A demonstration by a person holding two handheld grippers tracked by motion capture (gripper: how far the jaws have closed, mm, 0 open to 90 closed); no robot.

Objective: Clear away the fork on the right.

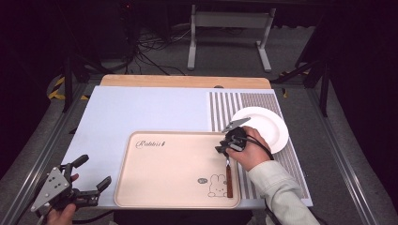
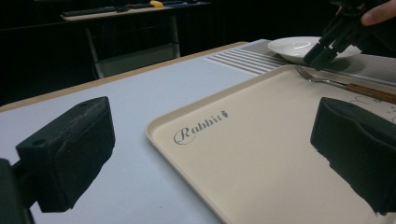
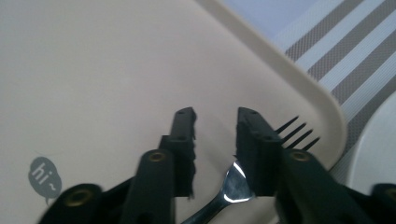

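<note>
The fork (image 1: 228, 176) lies along the right-hand edge of the beige rabbit tray (image 1: 155, 187), wooden handle toward the person, tines pointing away toward the white plate (image 1: 270, 124), which sits just beyond the tray on the striped placemat (image 1: 220, 108). The right gripper (image 1: 227, 149) hovers over the fork's neck with its jaws parted a little, one on each side of the metal stem, gripping nothing as far as I can tell; the right gripper view shows a clear gap between them. The left gripper (image 1: 91, 176) waits off the tray's near left corner above the pale blue surface (image 1: 141, 108), jaws wide apart and empty. By my reading, the fork is on the tray and either just set down or about to be pinched; the plate remains off the tray.
</note>
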